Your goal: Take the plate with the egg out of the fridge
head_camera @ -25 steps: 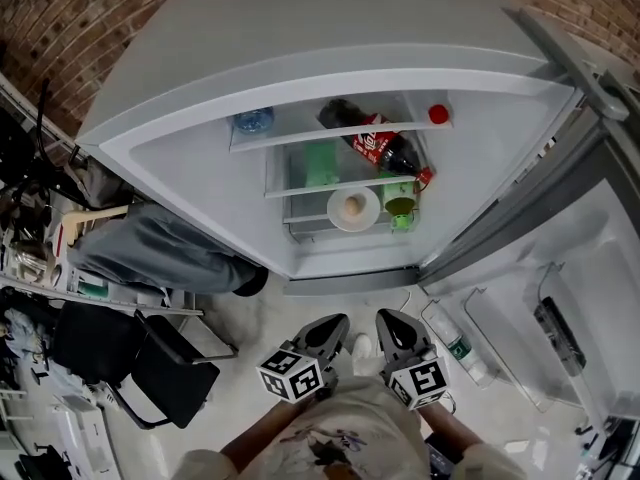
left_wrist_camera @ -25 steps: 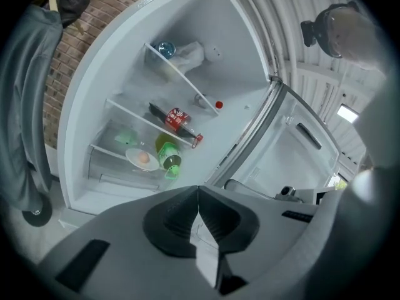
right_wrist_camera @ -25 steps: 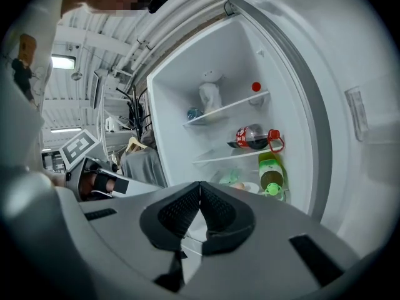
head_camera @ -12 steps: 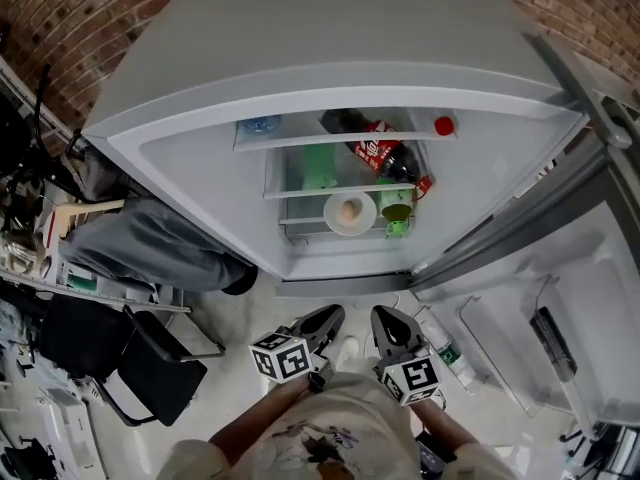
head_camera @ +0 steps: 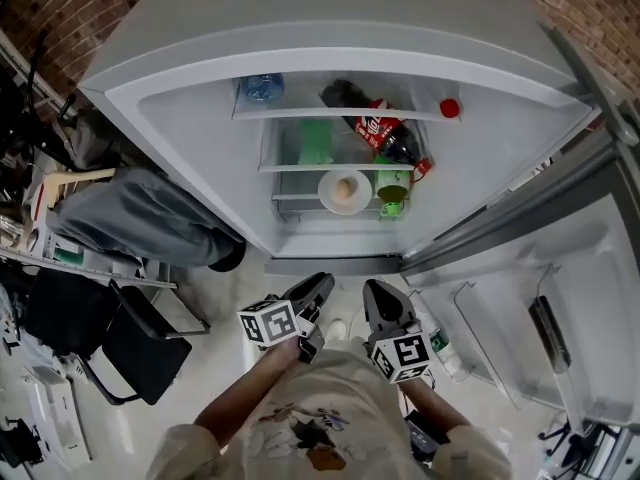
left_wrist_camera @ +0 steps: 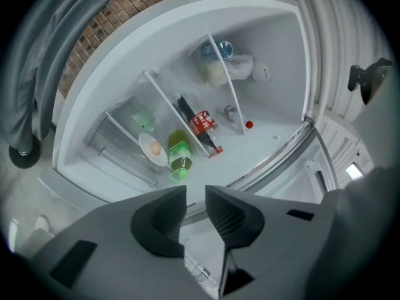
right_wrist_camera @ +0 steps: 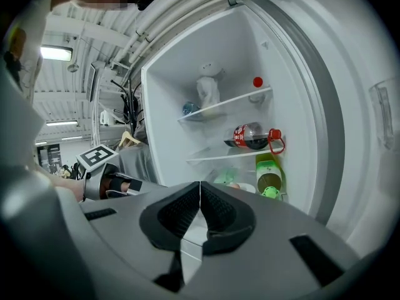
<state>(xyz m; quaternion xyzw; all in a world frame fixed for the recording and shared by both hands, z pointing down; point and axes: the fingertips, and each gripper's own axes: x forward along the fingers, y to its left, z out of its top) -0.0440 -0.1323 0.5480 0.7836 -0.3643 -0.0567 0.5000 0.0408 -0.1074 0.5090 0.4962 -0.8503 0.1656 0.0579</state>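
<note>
Head view: plate (head_camera: 330,198) with egg (head_camera: 346,186) on lower fridge (head_camera: 200,158) shelf, well ahead of left gripper (head_camera: 320,283) and right gripper (head_camera: 373,288).
Left gripper view: jaws have just been opening, slightly apart, nothing between.
Right gripper view: jaws together, empty.
Judgement: plate stiff, slick, breakable; egg may roll. Pinch near rim, keep level.

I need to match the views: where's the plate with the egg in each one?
Head view: the plate is just above the picture's centre.
Left gripper view: the plate is left of centre, in a picture that is rolled.
Right gripper view: the plate is low and right of centre, partly hidden.
Shared landmark: the green bottle, just right of the plate in all three.
</note>
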